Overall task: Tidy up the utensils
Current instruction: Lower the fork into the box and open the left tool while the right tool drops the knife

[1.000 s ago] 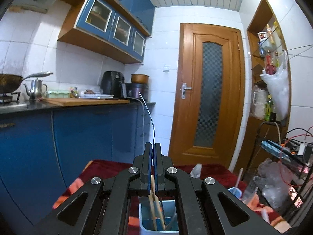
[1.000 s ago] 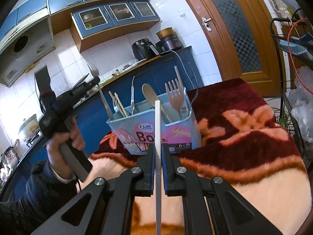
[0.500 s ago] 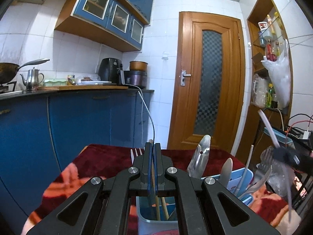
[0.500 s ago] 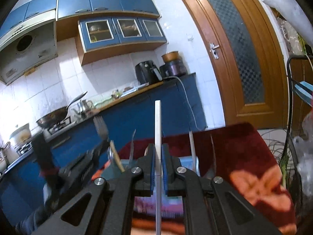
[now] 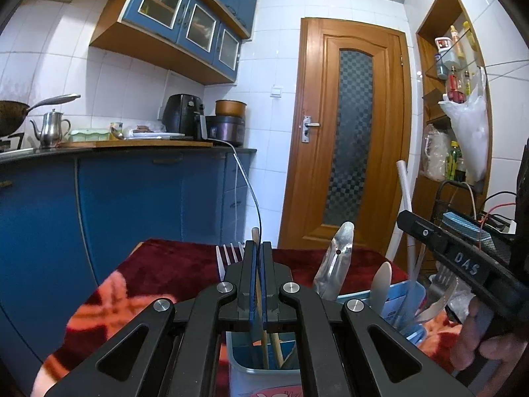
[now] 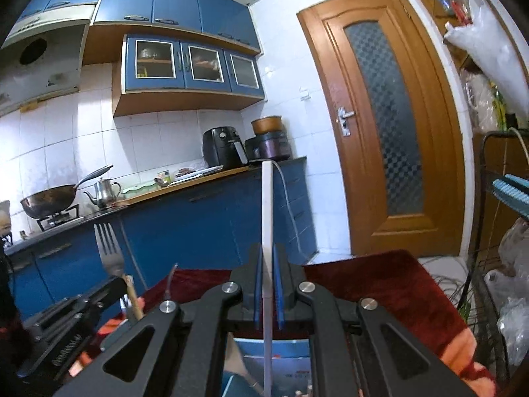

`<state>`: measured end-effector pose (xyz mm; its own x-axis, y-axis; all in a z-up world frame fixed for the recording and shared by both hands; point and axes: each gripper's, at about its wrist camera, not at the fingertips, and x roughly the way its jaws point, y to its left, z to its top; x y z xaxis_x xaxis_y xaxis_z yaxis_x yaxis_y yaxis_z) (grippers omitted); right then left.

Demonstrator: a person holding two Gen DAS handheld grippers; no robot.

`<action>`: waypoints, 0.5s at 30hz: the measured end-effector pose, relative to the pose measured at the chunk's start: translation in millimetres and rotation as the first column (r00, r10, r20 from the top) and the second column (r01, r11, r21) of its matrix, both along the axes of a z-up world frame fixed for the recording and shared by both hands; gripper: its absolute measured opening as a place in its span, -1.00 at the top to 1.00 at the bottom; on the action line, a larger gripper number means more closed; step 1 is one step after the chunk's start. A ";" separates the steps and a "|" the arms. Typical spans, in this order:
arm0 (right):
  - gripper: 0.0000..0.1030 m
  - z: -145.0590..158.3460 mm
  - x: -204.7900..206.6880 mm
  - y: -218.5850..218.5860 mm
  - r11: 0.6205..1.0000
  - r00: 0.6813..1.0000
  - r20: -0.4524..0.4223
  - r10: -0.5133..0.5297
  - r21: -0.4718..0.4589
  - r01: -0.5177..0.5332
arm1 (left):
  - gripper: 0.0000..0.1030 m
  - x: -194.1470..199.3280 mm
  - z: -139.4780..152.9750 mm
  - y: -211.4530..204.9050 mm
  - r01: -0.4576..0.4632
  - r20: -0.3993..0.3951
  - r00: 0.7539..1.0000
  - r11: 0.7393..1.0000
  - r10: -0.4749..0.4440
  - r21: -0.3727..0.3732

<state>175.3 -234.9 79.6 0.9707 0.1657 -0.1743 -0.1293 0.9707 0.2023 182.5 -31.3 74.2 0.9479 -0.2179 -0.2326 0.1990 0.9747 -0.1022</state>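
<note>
My left gripper (image 5: 258,254) is shut on a metal fork (image 6: 109,254), which stands tines up; in the left wrist view it shows only edge-on as a thin dark curve (image 5: 253,195). It hangs just above the near compartment of a light blue utensil box (image 5: 261,377), which holds wooden chopsticks (image 5: 264,340). My right gripper (image 6: 267,254) is shut on a flat white utensil (image 6: 266,205) pointing up, above the same box (image 6: 274,350). That white utensil (image 5: 405,192) and the right gripper (image 5: 410,220) also show at the right. A shiny metal piece (image 5: 334,264), a spoon (image 5: 380,284) and a white fork (image 5: 229,258) stand in the box.
The box sits on a table under a red and peach blanket (image 5: 158,264). Blue counter cabinets (image 5: 132,198) with a kettle, wok and air fryer run along the left. A wooden door (image 5: 350,139) is behind. A wire rack (image 6: 489,264) with plastic bags stands right. A hand (image 5: 479,337) grips the right tool.
The right gripper swung with the white utensil from in front of the box to above it and rolled upright. The left gripper sank a little toward the box with the fork.
</note>
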 end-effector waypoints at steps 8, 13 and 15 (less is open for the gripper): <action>0.54 -4.2 -4.7 0.3 1.000 0.999 -0.029 0.026 0.000 -0.026 | 0.93 1.4 -1.5 -3.3 0.020 -0.025 0.999 1.000 -0.020 0.001; 0.42 4.1 -17.4 -1.6 0.999 0.999 -0.024 0.041 0.029 -0.041 | 0.73 -4.7 3.1 -3.5 0.038 -0.038 0.999 0.999 -0.038 -0.005; 0.40 8.1 -25.0 -2.9 0.998 0.998 -0.023 0.050 0.039 -0.049 | 0.73 -9.8 7.6 -4.2 0.036 -0.031 0.999 0.999 -0.036 0.000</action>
<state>150.3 -237.8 87.8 0.9568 0.2203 -0.1898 -0.1717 0.9549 0.2424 172.7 -35.4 81.8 0.9317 -0.2517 -0.2619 0.2309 0.9670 -0.1078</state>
